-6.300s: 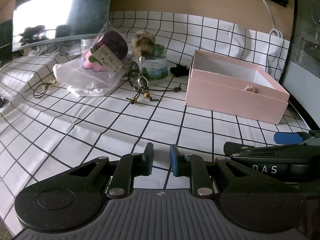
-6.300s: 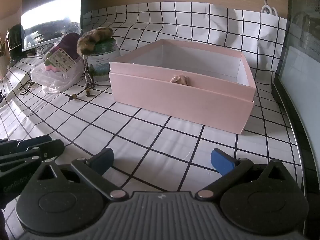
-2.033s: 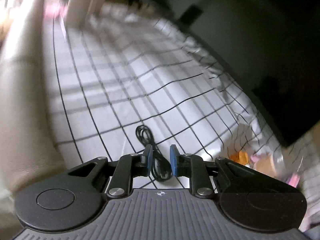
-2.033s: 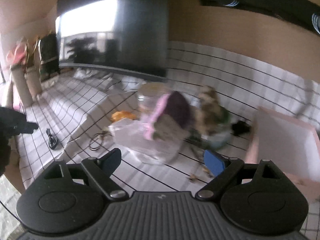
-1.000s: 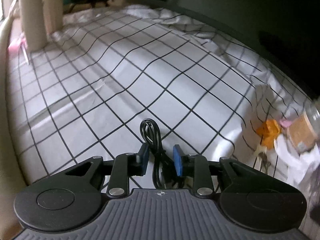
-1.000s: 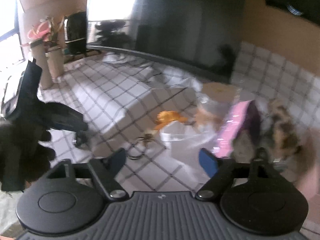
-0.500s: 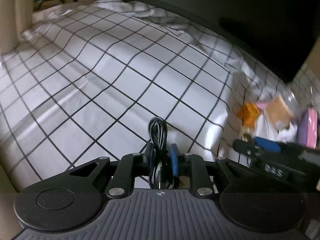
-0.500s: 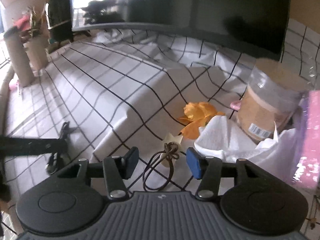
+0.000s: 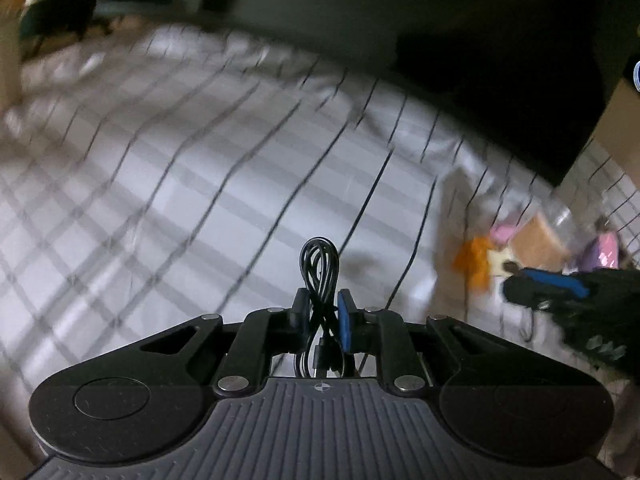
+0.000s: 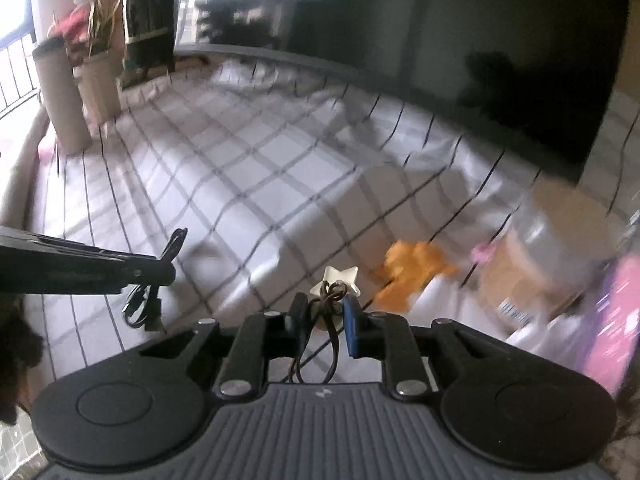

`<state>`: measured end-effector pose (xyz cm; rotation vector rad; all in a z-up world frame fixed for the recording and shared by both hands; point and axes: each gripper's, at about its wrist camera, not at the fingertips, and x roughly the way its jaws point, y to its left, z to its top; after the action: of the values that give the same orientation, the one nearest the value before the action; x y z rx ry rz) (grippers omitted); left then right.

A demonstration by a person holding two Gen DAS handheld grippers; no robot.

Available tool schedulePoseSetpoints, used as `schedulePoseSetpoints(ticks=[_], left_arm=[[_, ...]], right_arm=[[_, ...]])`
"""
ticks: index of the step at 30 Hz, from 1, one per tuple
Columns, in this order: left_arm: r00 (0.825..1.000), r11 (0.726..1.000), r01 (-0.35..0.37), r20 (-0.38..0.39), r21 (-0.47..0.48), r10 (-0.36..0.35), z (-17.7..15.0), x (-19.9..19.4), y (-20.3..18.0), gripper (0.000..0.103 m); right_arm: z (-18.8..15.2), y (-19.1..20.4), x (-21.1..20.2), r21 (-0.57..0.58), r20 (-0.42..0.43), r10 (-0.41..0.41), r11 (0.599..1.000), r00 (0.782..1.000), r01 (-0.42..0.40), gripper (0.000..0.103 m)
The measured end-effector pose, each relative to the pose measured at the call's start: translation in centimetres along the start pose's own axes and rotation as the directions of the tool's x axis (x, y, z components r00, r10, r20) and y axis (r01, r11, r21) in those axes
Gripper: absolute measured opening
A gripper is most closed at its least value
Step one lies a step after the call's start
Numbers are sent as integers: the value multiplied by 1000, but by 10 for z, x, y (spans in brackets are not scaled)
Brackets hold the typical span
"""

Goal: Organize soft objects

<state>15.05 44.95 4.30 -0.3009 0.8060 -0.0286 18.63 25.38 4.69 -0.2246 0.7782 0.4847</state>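
My left gripper [image 9: 323, 307] is shut on a coiled black cable [image 9: 319, 264] and holds it above the checked cloth [image 9: 200, 184]. The left gripper with the cable [image 10: 144, 304] also shows at the left of the right wrist view. My right gripper [image 10: 322, 309] is shut on a brown cord with a white star charm [image 10: 339, 278], lifted off the cloth. The right gripper [image 9: 560, 286] shows blurred at the right of the left wrist view.
An orange soft piece [image 10: 412, 276], a clear jar with a brown label [image 10: 548, 264], a pink packet [image 10: 616, 320] and white plastic lie at the right. A dark screen [image 10: 460, 48] stands behind. Tall tubes [image 10: 60, 100] stand far left.
My left gripper has lifted the black cable off the cloth. My right gripper has shut on the brown cord with the star and raised it. Both views are blurred by motion.
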Motion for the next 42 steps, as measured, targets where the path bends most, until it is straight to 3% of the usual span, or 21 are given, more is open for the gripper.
schedulePoseSetpoints(ticks=[5,8,11,17,21,26,31,33,37,39,41,42], left_arm=[[991,994,73,105,83,-81,51,-14,-39,17],[973,979,101,185,177,-134,86,-24,-89,17],[955,960,187,190,209,-228,119,-30,-139,17],[917,888,322,126,327,-379,141,-32,-255,17],[864,811,459,31,362,-503,129,-24,-332,17],[803,709,573,-105,411,-587,93,-4,-416,17],[751,654,654,-224,380,-622,63,32,-461,18],[746,643,663,-263,384,-612,55,46,-474,18],[768,657,640,-328,399,-550,46,76,-482,19],[774,657,633,-325,410,-543,37,79,-480,19],[763,661,646,-318,381,-563,35,74,-467,19],[761,665,648,-314,371,-567,36,71,-461,19]], right_arm=[[37,-37,-51,64,104,-21,998,994,15,18],[55,-70,-91,83,202,-50,996,978,34,18],[62,-107,-124,114,269,-110,990,957,82,18],[42,-190,-192,218,298,-289,949,910,230,18],[14,-235,-226,264,264,-395,907,880,328,18],[-22,-276,-251,330,231,-473,860,850,389,19],[-59,-300,-248,365,177,-501,833,847,416,19],[-76,-310,-245,382,153,-507,822,848,422,19],[-92,-332,-229,447,120,-488,804,864,392,21],[-105,-338,-228,488,99,-483,785,870,381,41],[-115,-339,-227,512,97,-492,770,865,380,51],[-118,-339,-226,522,90,-502,759,860,388,52]])
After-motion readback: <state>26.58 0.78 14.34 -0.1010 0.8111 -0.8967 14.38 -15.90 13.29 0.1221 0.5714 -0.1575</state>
